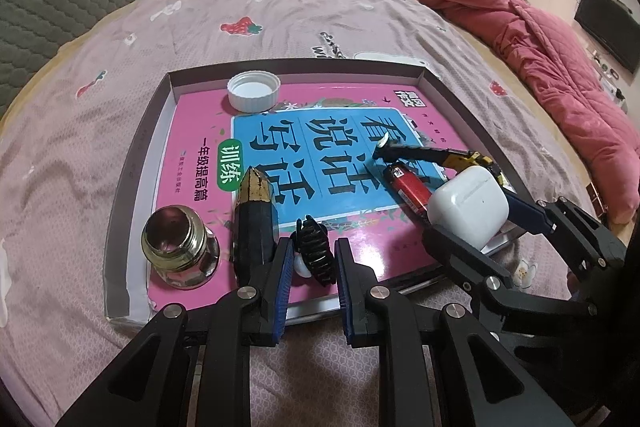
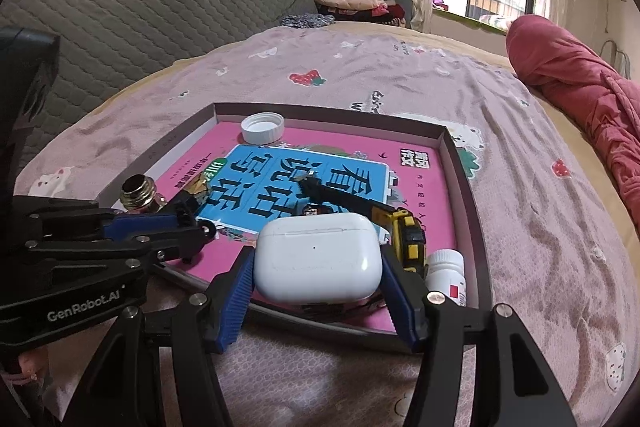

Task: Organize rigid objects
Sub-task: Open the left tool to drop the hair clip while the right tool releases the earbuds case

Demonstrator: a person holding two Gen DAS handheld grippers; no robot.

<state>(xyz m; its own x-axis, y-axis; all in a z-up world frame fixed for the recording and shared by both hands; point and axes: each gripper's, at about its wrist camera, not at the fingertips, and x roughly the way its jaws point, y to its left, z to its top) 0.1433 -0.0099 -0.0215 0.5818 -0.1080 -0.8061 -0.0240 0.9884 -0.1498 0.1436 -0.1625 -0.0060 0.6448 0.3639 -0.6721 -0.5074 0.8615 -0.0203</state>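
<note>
Inside the tray (image 1: 420, 77), counted on the book (image 1: 192, 131), are one white cap (image 1: 253, 91), one lighter (image 1: 408, 189), one earbud case (image 2: 318, 259), one pill bottle (image 2: 446, 273) and one hair clip (image 1: 316, 251).

We held our left gripper (image 1: 310, 259) pitched steeply down, its blue pads nearly together, pinching a black hair claw clip (image 1: 314, 253) between them. Our right gripper (image 2: 318, 267) sat just beside it, angled down less sharply, jaws spread wide and pressed against both sides of a white earbud case (image 2: 316, 257). Both hands were motionless.
</note>
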